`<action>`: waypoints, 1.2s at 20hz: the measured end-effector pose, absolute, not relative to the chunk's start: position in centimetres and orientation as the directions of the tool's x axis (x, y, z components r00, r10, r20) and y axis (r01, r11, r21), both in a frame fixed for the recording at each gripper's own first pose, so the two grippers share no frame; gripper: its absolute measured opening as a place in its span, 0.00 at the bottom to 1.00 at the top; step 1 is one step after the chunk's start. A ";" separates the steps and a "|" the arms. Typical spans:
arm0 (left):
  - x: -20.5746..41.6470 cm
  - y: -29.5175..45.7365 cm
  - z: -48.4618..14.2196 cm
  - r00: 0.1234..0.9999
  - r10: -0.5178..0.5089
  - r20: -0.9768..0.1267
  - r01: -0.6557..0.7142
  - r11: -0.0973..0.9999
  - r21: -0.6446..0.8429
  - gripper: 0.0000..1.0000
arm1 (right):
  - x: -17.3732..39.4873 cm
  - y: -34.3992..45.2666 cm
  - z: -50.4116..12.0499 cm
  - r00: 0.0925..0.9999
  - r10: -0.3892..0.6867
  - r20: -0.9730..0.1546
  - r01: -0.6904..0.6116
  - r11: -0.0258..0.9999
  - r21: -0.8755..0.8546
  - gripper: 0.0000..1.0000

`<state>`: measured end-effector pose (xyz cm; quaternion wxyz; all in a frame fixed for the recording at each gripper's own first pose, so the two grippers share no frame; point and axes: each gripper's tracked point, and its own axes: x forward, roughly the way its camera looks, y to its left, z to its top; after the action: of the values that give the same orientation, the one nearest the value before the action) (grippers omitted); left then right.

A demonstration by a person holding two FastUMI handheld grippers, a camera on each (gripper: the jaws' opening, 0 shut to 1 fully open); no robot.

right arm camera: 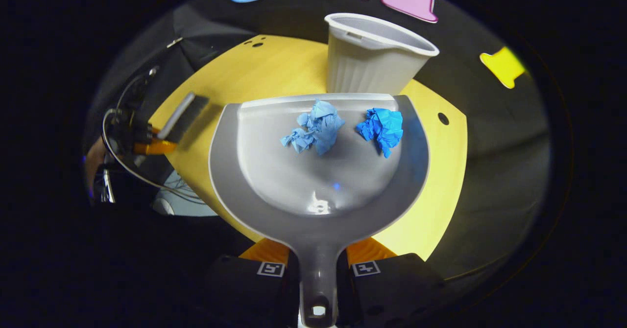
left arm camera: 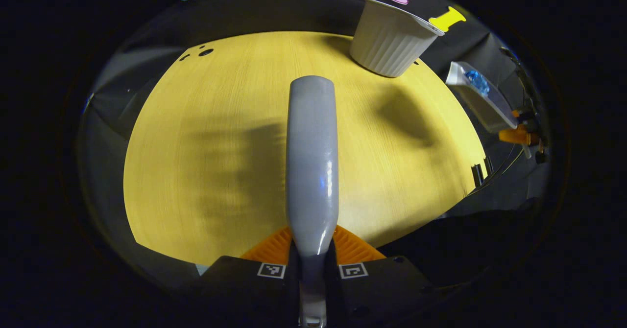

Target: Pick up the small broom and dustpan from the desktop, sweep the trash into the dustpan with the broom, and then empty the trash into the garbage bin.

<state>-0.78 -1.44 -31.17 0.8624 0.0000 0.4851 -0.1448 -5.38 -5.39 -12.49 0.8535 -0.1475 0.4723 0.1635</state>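
My left gripper (left arm camera: 312,244) is shut on the grey small broom (left arm camera: 312,156), which points forward above the yellow desktop (left arm camera: 205,103). That broom (right arm camera: 179,115) and the left gripper (right arm camera: 149,146) appear at the left in the right gripper view. My right gripper (right arm camera: 317,253) is shut on the handle of the grey dustpan (right arm camera: 318,205), held level above the desktop just short of the white ribbed garbage bin (right arm camera: 372,56). A pale blue paper wad (right arm camera: 316,129) and a darker blue wad (right arm camera: 383,128) lie near the pan's front lip. The left gripper view has the dustpan (left arm camera: 482,105) at its right, beside the bin (left arm camera: 392,39).
The garbage bin stands at the desktop's far edge, close to the booth wall. Small dark holes (left arm camera: 205,52) mark the desktop's far left corner, and another hole (right arm camera: 443,118) lies right of the dustpan. Cables (right arm camera: 122,166) hang by the left gripper.
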 end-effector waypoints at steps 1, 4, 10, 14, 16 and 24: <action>-1.2 -1.4 -31.2 0.487 -0.262 -0.833 0.254 0.955 -0.152 0.26 | -5.7 -5.0 -11.2 0.502 0.150 -0.852 -0.402 0.913 -0.076 0.35; -1.8 -1.5 -30.8 0.499 -0.304 -0.812 0.269 0.945 -0.188 0.27 | -5.1 -4.7 -7.6 0.518 0.157 -0.841 -0.347 0.937 -0.040 0.35; -0.8 -0.9 -28.3 0.559 -0.324 -0.763 0.289 0.939 -0.187 0.25 | 0.3 -7.7 -0.9 0.648 0.056 -0.759 -0.216 0.970 -0.114 0.35; 0.0 0.0 -27.2 0.580 -0.314 -0.752 0.222 0.949 -0.225 0.25 | 6.7 -9.1 2.1 0.723 0.008 -0.691 -0.150 0.978 -0.146 0.35; 0.9 0.1 -26.3 0.603 -0.291 -0.743 0.178 0.957 -0.230 0.25 | 11.0 -9.4 1.6 0.733 -0.023 -0.680 -0.127 0.977 -0.169 0.35; 2.1 -0.6 -24.4 0.640 -0.229 -0.733 0.108 0.972 -0.210 0.25 | 20.2 -8.9 -0.3 0.778 -0.101 -0.620 -0.124 0.943 -0.308 0.35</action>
<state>2.09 -0.55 -24.41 0.9027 -0.0736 0.4136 -0.0933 20.17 -8.90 -0.34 0.9277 -0.1683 0.3331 0.0062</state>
